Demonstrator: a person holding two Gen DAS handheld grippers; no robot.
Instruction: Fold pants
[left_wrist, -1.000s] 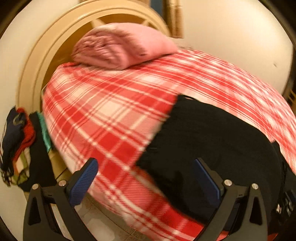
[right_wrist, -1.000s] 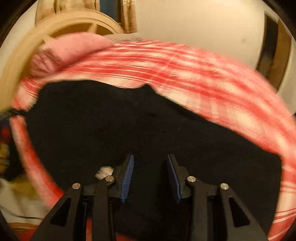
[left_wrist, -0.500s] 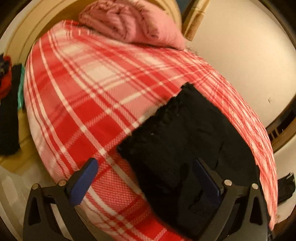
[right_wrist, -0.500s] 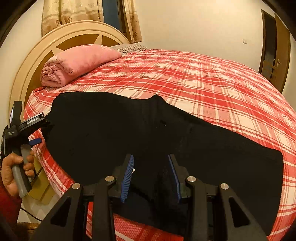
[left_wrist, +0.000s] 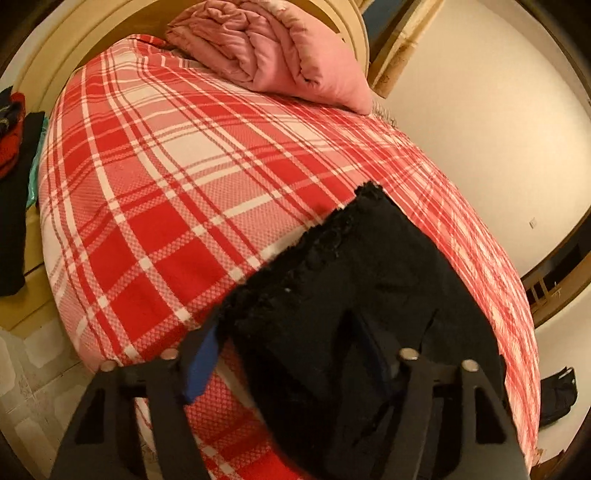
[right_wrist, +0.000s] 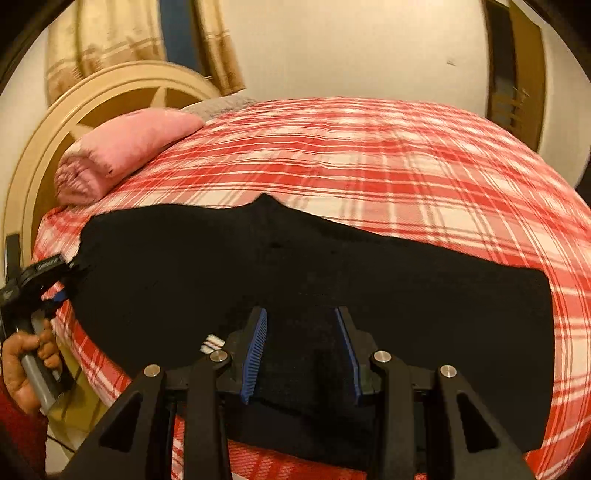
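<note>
In the left wrist view the black pants (left_wrist: 354, 295) lie on the red plaid bed cover (left_wrist: 166, 206) near its edge, and the left gripper (left_wrist: 291, 343) has just been closing, its jaws now around the frayed end of the cloth, though I cannot tell if the pads already press it; a rolled pink quilt (left_wrist: 273, 55) lies well apart. In the right wrist view the pants seem folded lengthwise once, so the cross folds are left, I judge. The right gripper (right_wrist: 301, 350) stands half closed with dark cloth between its pads (right_wrist: 255, 350), gripping or not I cannot tell, and nothing lies in the way.
</note>
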